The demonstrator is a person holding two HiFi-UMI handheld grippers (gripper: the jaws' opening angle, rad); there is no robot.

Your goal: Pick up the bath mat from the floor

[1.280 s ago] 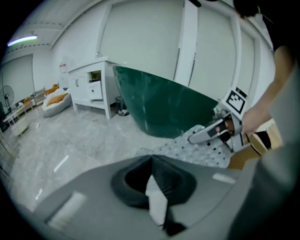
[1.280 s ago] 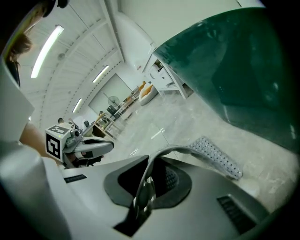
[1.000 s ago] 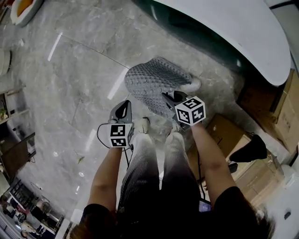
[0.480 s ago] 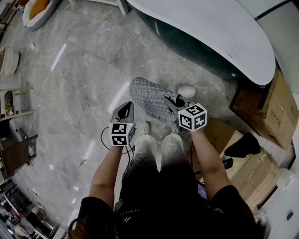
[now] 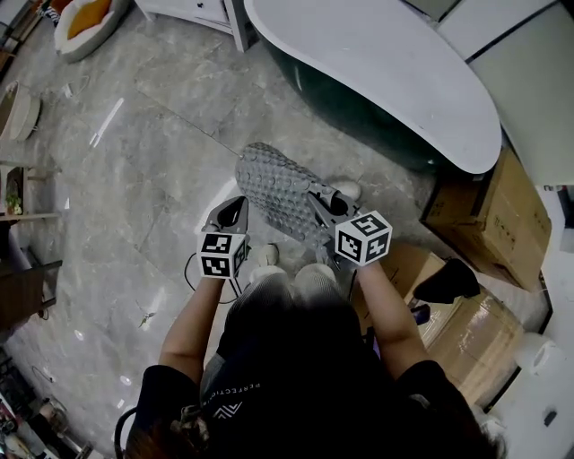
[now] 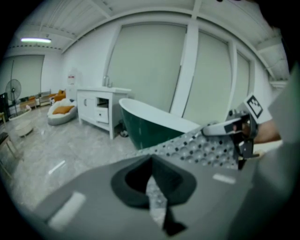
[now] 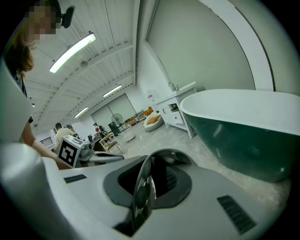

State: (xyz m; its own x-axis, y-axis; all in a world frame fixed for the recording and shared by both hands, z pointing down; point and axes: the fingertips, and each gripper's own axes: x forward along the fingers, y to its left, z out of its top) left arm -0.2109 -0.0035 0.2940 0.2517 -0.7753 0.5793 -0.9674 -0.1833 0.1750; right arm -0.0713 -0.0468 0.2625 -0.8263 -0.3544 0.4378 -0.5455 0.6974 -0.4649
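The grey knobbly bath mat (image 5: 276, 186) hangs off the floor, pinched at one edge by my right gripper (image 5: 316, 199), which is shut on it. In the right gripper view only a thin strip of the mat (image 7: 143, 186) shows between the closed jaws. My left gripper (image 5: 237, 208) is just left of the mat, jaws together and holding nothing. From the left gripper view the mat (image 6: 201, 150) stretches out below the right gripper (image 6: 236, 129). The left gripper (image 7: 101, 159) also shows in the right gripper view.
A dark green bathtub with a white rim (image 5: 377, 63) stands just beyond the mat. Cardboard boxes (image 5: 489, 215) are stacked at the right. A white cabinet (image 5: 193, 9) and an orange cushion (image 5: 85, 18) lie at the far left. The person's legs (image 5: 287, 287) are below the grippers.
The right gripper has risen with the mat, and the floor looks farther away. The mat now hangs narrower. The left gripper has risen alongside, still with nothing in it.
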